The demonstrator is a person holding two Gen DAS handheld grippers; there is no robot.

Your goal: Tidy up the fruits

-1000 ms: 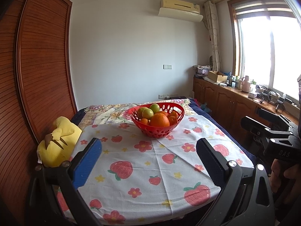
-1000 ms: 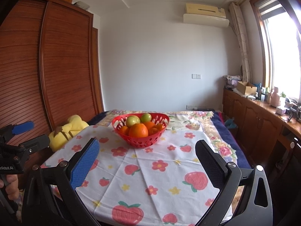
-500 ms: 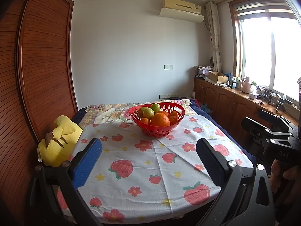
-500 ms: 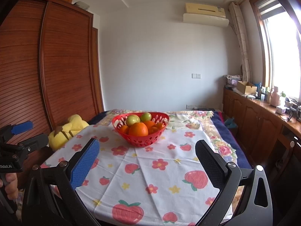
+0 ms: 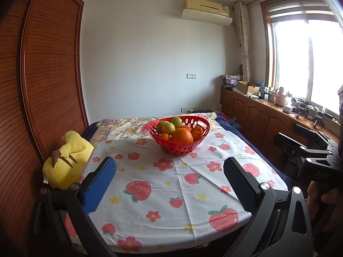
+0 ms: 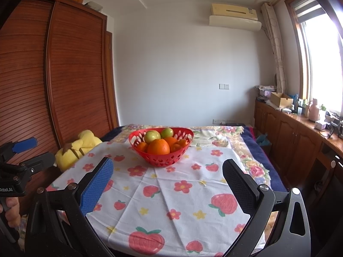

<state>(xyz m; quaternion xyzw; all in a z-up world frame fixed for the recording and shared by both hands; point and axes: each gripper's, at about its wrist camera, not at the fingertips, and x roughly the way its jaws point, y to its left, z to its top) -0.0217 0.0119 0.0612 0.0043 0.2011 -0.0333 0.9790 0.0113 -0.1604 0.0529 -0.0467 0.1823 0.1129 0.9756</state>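
The basket (image 5: 179,138) of oranges and green fruits stands on the tablecloth (image 5: 171,184), well beyond the left gripper (image 5: 169,182) and right gripper (image 6: 167,184), both with jaws spread and empty.

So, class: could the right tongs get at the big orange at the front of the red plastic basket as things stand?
Probably yes: the right tongs are open and empty, only bare strawberry-print cloth lies before the red plastic basket, and the big orange sits exposed at its front.

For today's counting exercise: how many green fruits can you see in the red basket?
2. One green fruit sits at the back left of the red basket, the other just right of it. More may be hidden beneath the oranges.
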